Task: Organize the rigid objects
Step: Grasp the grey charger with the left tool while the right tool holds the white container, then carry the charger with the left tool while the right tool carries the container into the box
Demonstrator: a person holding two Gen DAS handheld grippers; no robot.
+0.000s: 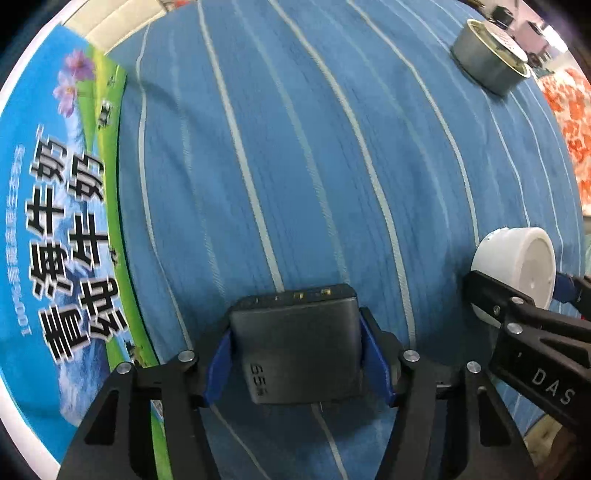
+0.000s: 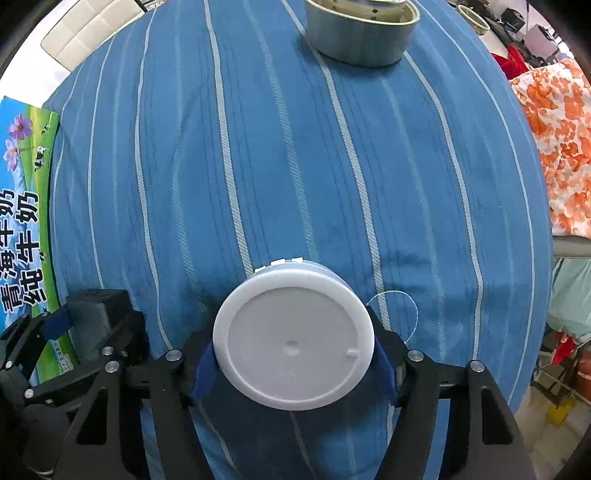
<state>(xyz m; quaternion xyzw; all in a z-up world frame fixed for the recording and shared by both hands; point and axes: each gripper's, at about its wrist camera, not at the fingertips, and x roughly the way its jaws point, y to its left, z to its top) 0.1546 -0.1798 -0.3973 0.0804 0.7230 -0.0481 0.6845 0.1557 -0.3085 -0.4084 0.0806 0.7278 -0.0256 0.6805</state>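
while your left gripper [image 1: 301, 363] points down over the cloth [image 1: 295, 147], its blue pads [image 1: 218, 365] clamp the dark block [image 1: 295, 343] by its sides, lifted for carrying, perhaps toward the milk carton [image 1: 62, 221] alongside. from the right wrist, your right gripper [image 2: 293, 369] squeezes the white lid [image 2: 293, 341] across its width; the tin [image 2: 360, 29] sits far off.

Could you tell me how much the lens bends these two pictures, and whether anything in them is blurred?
Left wrist view: strong fisheye curve bows the striped blue cloth; the milk carton at the edge smears slightly, the dark charger block stays sharp. Right wrist view: same bowing, dark vignette corners; the white lid is crisp, the metal tin reasonably clear.
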